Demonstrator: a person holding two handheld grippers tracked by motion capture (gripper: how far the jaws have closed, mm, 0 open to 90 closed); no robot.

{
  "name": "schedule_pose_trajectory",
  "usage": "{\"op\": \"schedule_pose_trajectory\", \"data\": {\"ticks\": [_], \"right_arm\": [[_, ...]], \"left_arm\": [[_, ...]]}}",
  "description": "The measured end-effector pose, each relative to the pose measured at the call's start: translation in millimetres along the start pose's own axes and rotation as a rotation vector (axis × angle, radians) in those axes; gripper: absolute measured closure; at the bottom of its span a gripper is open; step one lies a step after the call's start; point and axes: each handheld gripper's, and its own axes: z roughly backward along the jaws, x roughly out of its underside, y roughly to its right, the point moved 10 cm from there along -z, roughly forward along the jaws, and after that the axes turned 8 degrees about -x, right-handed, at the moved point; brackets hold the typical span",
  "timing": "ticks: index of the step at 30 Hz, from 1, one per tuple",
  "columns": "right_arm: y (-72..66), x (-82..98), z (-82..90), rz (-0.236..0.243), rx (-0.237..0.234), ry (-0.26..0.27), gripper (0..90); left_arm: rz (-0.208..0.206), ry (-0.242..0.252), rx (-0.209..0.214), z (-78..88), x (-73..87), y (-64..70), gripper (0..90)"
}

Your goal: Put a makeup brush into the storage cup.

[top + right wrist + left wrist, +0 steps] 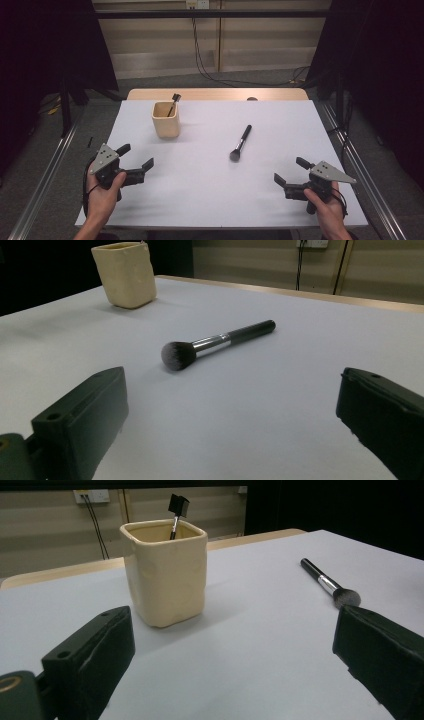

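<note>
A cream square cup [166,119] [165,572] [125,273] stands upright at the back left of the white table, with a small black-headed brush [173,103] [177,511] leaning inside it. A black makeup brush [240,142] [328,583] [215,344] lies flat near the table's middle, bristles toward the person. My left gripper [135,156] [230,665] is held open at the front left, aimed at the cup, nothing between its jaws. At the front right my right gripper [291,171] [232,425] is open too, pointed at the lying brush and well short of it.
The white table top [200,165] rests on a wooden board whose edge shows at the back [215,94]. Metal rails [45,175] run along both sides on the floor. Cables [205,65] hang down the back wall.
</note>
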Motion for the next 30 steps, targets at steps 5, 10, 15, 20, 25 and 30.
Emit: {"op": "schedule_pose_trajectory", "data": {"ticks": [5, 10, 15, 20, 25, 30], "right_arm": [[0.8, -0.6, 0.8, -0.006, 0.004, 0.004, 0.0], [0.3, -0.7, 1.7, -0.004, 0.003, 0.007, 0.0], [1.4, -0.9, 4.3, -0.002, 0.006, 0.010, 0.0], [0.8, -1.3, 4.6, 0.004, 0.003, 0.011, 0.0], [0.1, -2.4, 4.2, 0.002, -0.003, 0.015, 0.0], [0.8, -3.6, 2.6, 0.003, -0.003, 0.018, 0.0]], "left_arm": [[0.013, -0.004, -0.021, 11.9, 6.7, 2.7, 3.2], [0.002, -0.011, -0.026, 22.5, 14.4, 10.0, 3.2], [0.021, -0.011, -0.019, 26.0, 22.5, 8.4, 3.2], [0.017, 0.001, -0.014, 27.7, 23.6, 8.5, 3.2], [0.000, -0.010, -0.016, 29.2, 27.2, 11.6, 3.2], [-0.010, -0.013, -0.013, 29.6, 28.5, 10.7, 3.2]]}}
